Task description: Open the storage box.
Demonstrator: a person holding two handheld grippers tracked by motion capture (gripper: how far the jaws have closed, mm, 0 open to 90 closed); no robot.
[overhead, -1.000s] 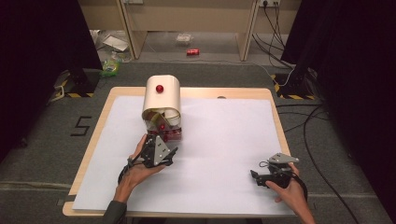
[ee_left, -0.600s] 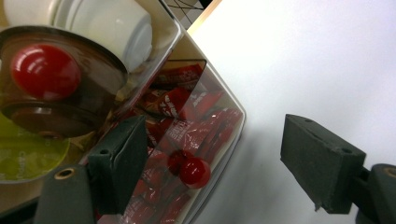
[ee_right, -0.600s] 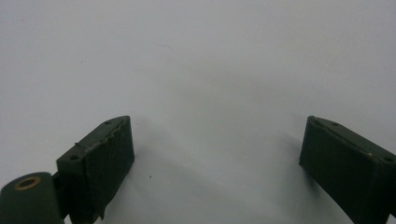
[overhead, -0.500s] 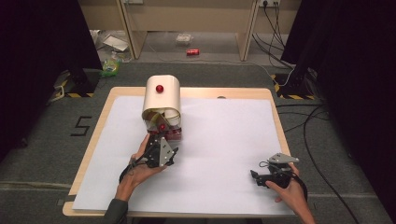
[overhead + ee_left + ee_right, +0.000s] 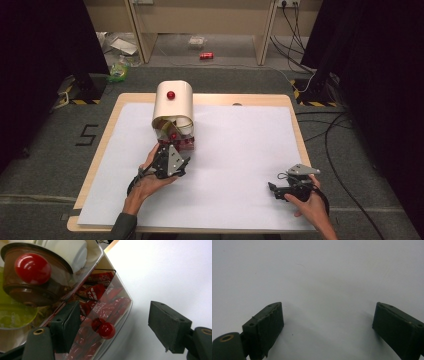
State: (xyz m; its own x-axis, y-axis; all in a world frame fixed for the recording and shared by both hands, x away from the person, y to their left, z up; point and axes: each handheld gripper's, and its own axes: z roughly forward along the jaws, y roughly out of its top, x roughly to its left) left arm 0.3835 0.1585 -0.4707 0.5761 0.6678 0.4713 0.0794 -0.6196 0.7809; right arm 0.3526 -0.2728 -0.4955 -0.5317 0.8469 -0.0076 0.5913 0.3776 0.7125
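At the far left of the white sheet (image 5: 240,150) stands a cream, round-topped dispenser (image 5: 173,104) with a red knob (image 5: 171,94) on its top. Its clear front bin (image 5: 110,315) faces you and holds a heap of red wrapped packets (image 5: 96,292). A small red ball knob (image 5: 106,330) sits on the clear wall, low down. In the left gripper view you also see a brown round lid with its own red knob (image 5: 32,268) and a yellow-green part (image 5: 15,315) beside it, behind the clear plastic.

Your left gripper (image 5: 170,161) lies just near of the bin, its jaws spread wide and clamping nothing. One pad (image 5: 66,325) is up against the clear wall, the other stands well off over the bare sheet; the jaws have just been closing a little, and the ball knob sits between them, unpressed. Your right gripper (image 5: 290,187) rests at the near right of the sheet, well apart from the dispenser, jaws released with nothing between them.

The print on the packets is too blurred to read. Your left hand (image 5: 147,180) and the gripper cover the foot of the bin from above, and the cream hood hides how deep the packets go. Whether the near pad truly touches the plastic you cannot tell.
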